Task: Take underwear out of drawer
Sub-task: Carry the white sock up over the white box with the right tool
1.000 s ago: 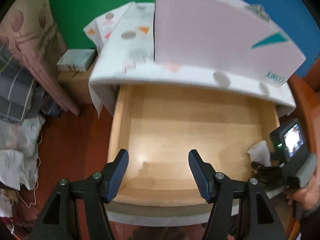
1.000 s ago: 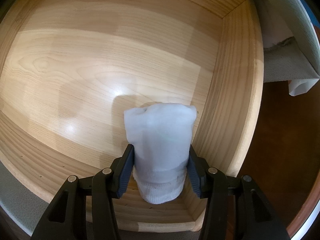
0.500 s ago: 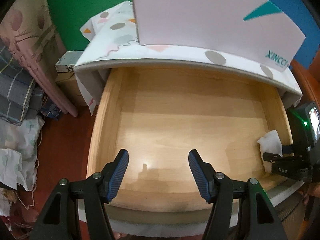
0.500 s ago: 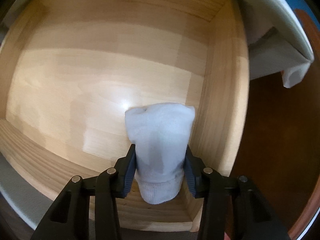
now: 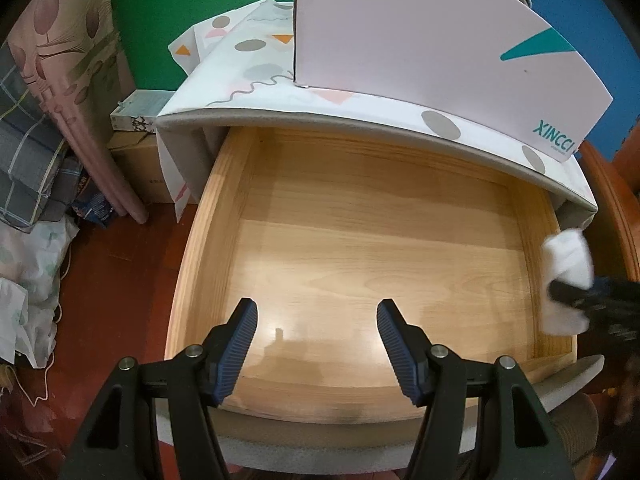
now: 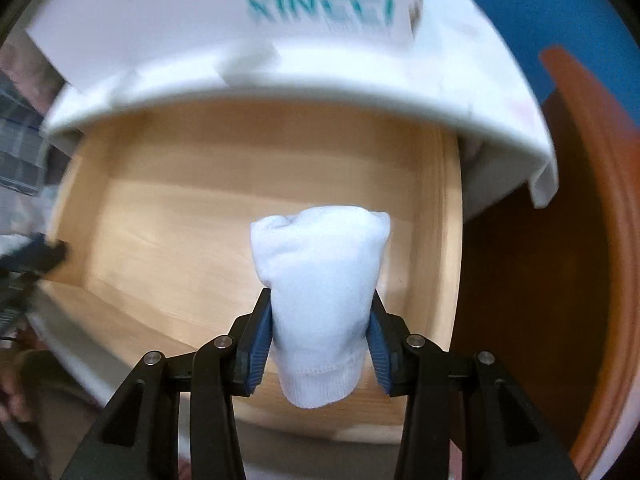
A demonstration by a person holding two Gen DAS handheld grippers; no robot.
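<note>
A rolled white piece of underwear (image 6: 320, 280) sits squeezed between the blue pads of my right gripper (image 6: 320, 312), which is shut on it and holds it above the open wooden drawer (image 6: 168, 216). The left wrist view shows the same white bundle (image 5: 568, 264) at the drawer's right wall, with the dark right gripper (image 5: 560, 294) on it. My left gripper (image 5: 316, 316) hangs open over the front of the drawer (image 5: 360, 240) with nothing between its fingers. The drawer floor is bare wood.
A white box with teal lettering (image 5: 440, 48) stands on the patterned cloth covering the cabinet top (image 5: 256, 68). Folded bedding and bags (image 5: 28, 160) pile up at the left on the red-brown floor. A curved wooden frame (image 6: 592, 240) runs along the right.
My right gripper squeezed a little tighter on the white bundle and lifted it off the drawer floor, tilting up so the box and cabinet top came into view. The left gripper stayed open.
</note>
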